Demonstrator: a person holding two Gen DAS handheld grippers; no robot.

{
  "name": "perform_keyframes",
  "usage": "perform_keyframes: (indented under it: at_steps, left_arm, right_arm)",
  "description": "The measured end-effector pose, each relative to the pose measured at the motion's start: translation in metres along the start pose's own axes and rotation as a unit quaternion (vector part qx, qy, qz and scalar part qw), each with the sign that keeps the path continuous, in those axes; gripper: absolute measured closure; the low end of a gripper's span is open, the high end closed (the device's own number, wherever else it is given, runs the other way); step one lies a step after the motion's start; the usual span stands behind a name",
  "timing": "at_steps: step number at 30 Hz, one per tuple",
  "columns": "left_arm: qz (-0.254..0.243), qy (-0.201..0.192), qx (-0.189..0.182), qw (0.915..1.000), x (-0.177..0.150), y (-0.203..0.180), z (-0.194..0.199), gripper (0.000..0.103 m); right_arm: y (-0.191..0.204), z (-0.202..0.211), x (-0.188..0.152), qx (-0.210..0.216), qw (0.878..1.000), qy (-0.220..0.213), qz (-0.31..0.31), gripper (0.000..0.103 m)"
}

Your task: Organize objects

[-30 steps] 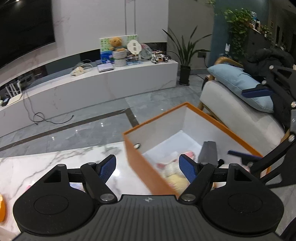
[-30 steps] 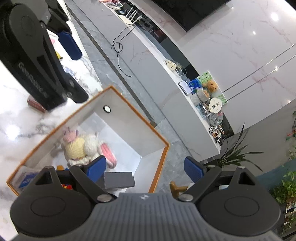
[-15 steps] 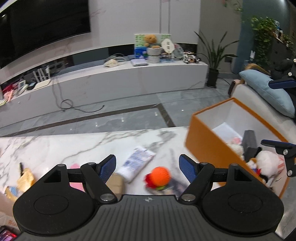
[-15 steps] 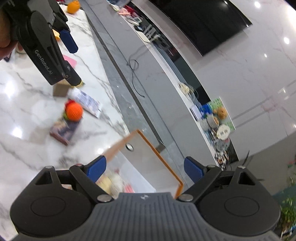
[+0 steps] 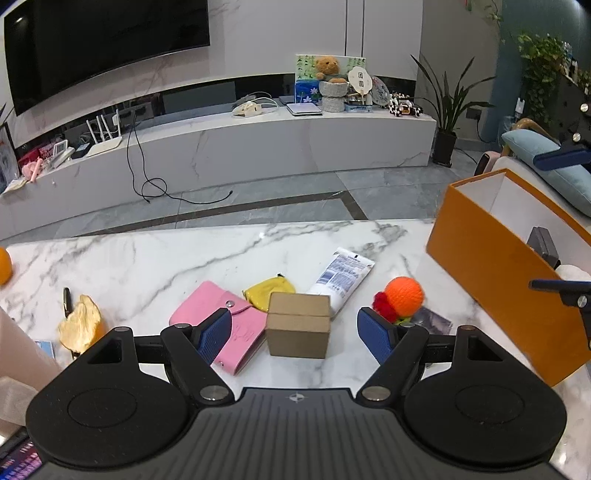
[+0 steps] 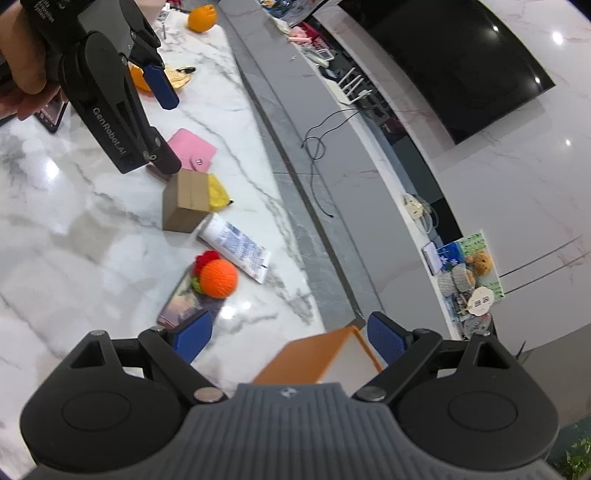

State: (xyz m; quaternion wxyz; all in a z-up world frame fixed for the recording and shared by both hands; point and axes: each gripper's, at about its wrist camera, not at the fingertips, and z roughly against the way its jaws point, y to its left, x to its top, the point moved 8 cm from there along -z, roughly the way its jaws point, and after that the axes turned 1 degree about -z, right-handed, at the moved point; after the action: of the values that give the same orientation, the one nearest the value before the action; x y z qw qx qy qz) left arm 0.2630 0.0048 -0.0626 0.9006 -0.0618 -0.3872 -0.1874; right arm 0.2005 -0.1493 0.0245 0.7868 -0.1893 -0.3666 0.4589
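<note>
Home living room. Large curved TV (image 5: 103, 44) on marble-look wall; long low white media console (image 5: 221, 147) beneath, carrying router (image 5: 105, 142), loose cables, teddy bear (image 5: 327, 68) in pot, ornaments. Grey polished tile floor (image 5: 258, 206). Potted plants (image 5: 447, 110) in corner, armchair with blue cushion (image 5: 554, 173) at right. Foreground: white marble table (image 5: 147, 266) strewn with household clutter: pink wallet (image 5: 207, 314), cream tube (image 5: 341, 278), small cardboard box (image 5: 298, 325), orange fruit (image 6: 201, 16).

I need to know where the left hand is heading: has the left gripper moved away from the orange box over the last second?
Yes. The left gripper, open and empty, was over the orange box; the box now sits at the view's right, and the cardboard box lies between its fingers.
</note>
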Motion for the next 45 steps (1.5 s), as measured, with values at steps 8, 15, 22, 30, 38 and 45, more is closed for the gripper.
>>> perform_keyframes:
  at_steps: [8,15,22,30,38,45]
  left_arm:
    - [-0.007,-0.003,-0.012,0.9999,-0.021,0.021,-0.024,0.014]
    - [0.01,-0.005,-0.038,0.9992,-0.025,0.016,-0.035,0.014]
    - [-0.007,-0.005,-0.059,0.9982,-0.028,-0.001,-0.049,0.014]
    - [0.014,0.0,-0.056,0.9983,-0.027,0.004,-0.07,0.01]
    - [0.021,0.011,-0.045,0.9987,-0.024,0.008,-0.081,0.014]
    - [0.001,0.03,-0.043,0.9986,-0.037,0.007,-0.09,0.022]
  right_arm:
    - [0.022,-0.031,0.005,0.013,1.0,0.02,-0.02,0.012]
    - [0.04,-0.064,-0.003,0.041,0.991,0.048,-0.116,0.012]
    - [0.051,-0.096,-0.017,0.071,0.975,0.08,-0.197,0.012]
    - [0.059,-0.121,-0.025,0.102,0.958,0.102,-0.246,0.012]
    - [0.062,-0.147,-0.021,0.113,0.949,0.113,-0.271,0.012]
    - [0.062,-0.158,-0.02,0.131,0.939,0.114,-0.298,0.021]
